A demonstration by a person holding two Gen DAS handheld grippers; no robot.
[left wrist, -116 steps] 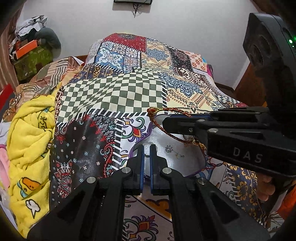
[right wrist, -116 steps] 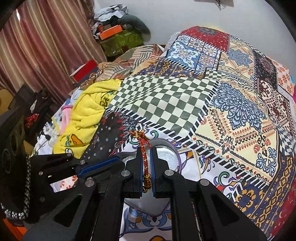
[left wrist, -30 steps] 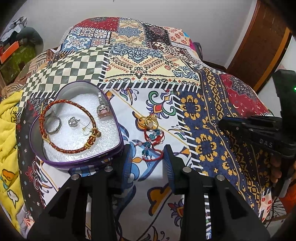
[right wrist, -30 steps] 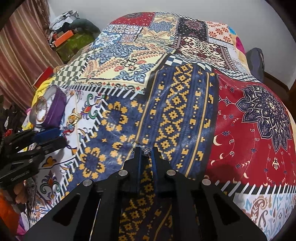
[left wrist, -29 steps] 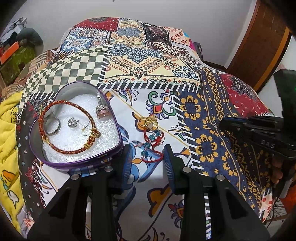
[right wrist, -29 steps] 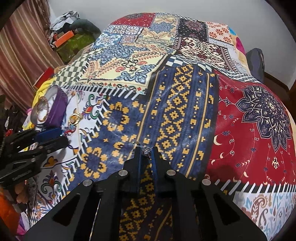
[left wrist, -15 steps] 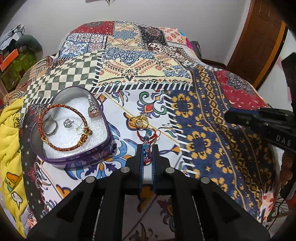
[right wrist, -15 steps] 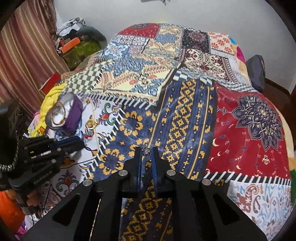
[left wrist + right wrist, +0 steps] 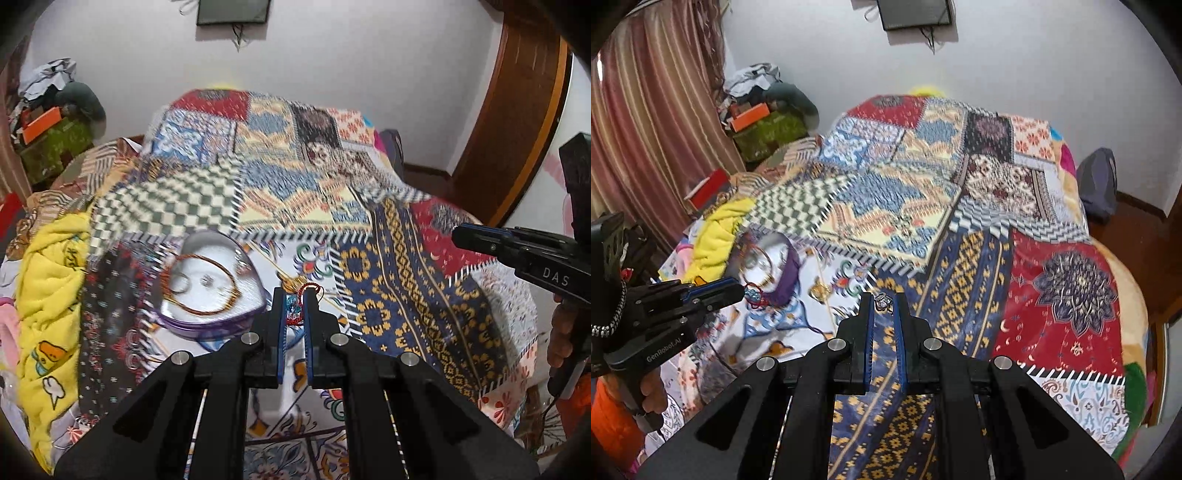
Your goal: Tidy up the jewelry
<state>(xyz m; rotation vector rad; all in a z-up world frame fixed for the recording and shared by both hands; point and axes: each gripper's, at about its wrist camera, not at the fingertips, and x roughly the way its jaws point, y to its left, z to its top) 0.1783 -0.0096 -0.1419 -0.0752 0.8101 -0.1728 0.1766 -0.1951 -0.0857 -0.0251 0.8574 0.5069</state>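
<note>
Left tongs [image 9: 295, 299] pinch red bracelet [image 9: 294, 311]; right tongs [image 9: 883, 301] pinch ring [image 9: 883, 303].

Two markings are legible. "DAS" stands in pale letters on the black plastic right gripper [image 9: 480, 242], right edge of the left wrist view. "GenRobot.AI" stands in pale letters on the black plastic left gripper [image 9: 733, 291], lower left of the right wrist view.
</note>
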